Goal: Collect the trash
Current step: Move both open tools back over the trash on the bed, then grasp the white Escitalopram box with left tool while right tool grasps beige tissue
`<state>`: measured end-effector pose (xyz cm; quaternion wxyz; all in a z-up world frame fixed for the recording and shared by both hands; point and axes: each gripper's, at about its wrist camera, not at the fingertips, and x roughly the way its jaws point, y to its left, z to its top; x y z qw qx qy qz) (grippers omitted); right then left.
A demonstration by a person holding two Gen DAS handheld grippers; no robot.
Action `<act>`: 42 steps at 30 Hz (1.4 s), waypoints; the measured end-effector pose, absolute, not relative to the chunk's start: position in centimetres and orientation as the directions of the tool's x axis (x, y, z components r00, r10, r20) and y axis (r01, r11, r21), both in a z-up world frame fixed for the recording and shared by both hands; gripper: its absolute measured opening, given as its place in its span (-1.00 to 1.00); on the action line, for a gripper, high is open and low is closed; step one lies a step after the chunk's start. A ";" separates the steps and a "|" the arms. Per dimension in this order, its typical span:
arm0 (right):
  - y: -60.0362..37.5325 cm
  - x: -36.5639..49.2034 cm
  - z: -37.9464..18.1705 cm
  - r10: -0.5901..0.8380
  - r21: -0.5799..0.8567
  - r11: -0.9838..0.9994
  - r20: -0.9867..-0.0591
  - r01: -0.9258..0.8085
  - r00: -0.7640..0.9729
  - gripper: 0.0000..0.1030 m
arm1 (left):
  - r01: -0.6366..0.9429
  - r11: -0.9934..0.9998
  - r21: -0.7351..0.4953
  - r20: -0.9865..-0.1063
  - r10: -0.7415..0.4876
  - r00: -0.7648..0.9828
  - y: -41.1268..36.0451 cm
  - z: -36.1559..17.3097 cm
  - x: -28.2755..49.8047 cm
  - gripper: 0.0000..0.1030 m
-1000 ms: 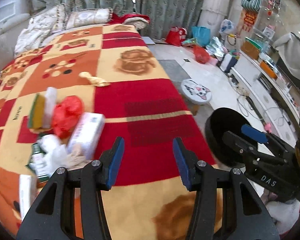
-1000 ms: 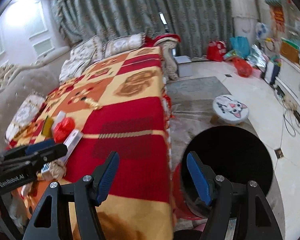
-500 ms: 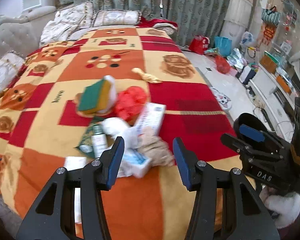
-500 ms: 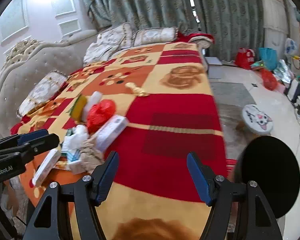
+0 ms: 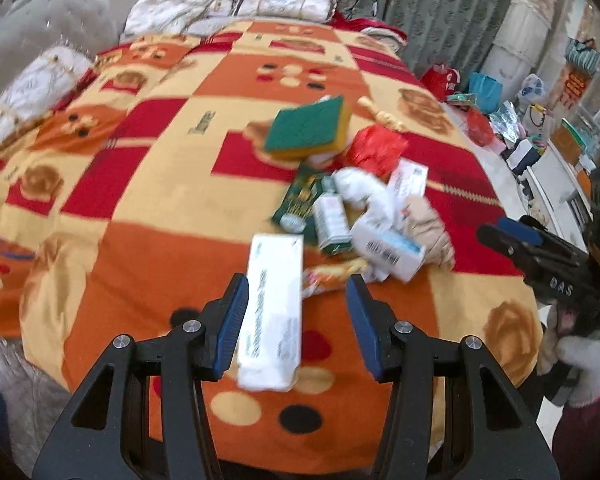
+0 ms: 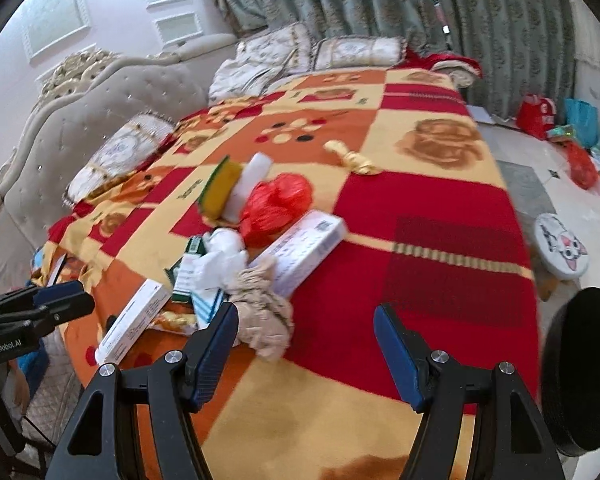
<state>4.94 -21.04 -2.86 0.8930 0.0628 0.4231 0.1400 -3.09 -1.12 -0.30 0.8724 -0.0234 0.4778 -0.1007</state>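
A pile of trash lies on the patterned blanket (image 5: 140, 184): a green-and-yellow sponge (image 5: 308, 128), a red plastic bag (image 5: 374, 148), crumpled white tissue (image 5: 360, 188), a green carton (image 5: 332, 220), a barcoded small box (image 5: 388, 244), beige crumpled paper (image 5: 428, 228) and a long white box (image 5: 274, 308). My left gripper (image 5: 296, 316) hovers open over the long white box, which shows between its jaws untouched. My right gripper (image 6: 306, 340) is open and empty, its left finger beside the beige paper (image 6: 260, 320). The picture is motion-blurred.
A black round bin (image 6: 580, 368) stands off the bed's right side, with a cat-face stool (image 6: 562, 246) behind it. A yellow wrapper (image 6: 352, 160) lies apart from the pile. Pillows (image 6: 356, 52) and a padded headboard (image 6: 100, 96) bound the far end. Bags clutter the floor (image 5: 476, 128).
Both grippers have swung left across the bed, from the bin side toward the trash pile. The long white box now sits under the left gripper. Neither gripper's opening has changed.
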 end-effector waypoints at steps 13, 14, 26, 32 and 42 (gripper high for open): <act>-18.6 8.2 -6.5 0.366 0.286 0.930 -0.775 -0.231 0.516 0.32 | 0.120 0.973 -0.196 -0.865 -0.229 0.446 -0.2 -5.1 -1.2 0.00; -18.6 8.3 -6.7 0.367 0.287 0.930 -0.776 -0.231 0.513 0.32 | 0.123 0.974 -0.191 -0.868 -0.226 0.442 -0.2 -5.5 -1.0 0.00; -19.7 7.7 -6.0 0.429 0.349 0.903 -0.734 -0.249 0.526 -0.35 | 0.127 0.962 -0.243 -0.847 -0.274 0.455 0.2 -3.8 -0.5 -0.20; -21.8 6.3 -3.7 0.405 0.328 0.914 -0.706 -0.238 0.581 -0.35 | 0.191 0.951 -0.243 -0.818 -0.307 0.487 -2.2 -1.0 -0.6 -0.20; -25.9 4.1 -2.3 0.337 0.306 0.938 -0.696 -0.163 0.634 -0.35 | 0.307 0.919 -0.248 -0.790 -0.376 0.485 -9.9 0.6 0.2 -0.20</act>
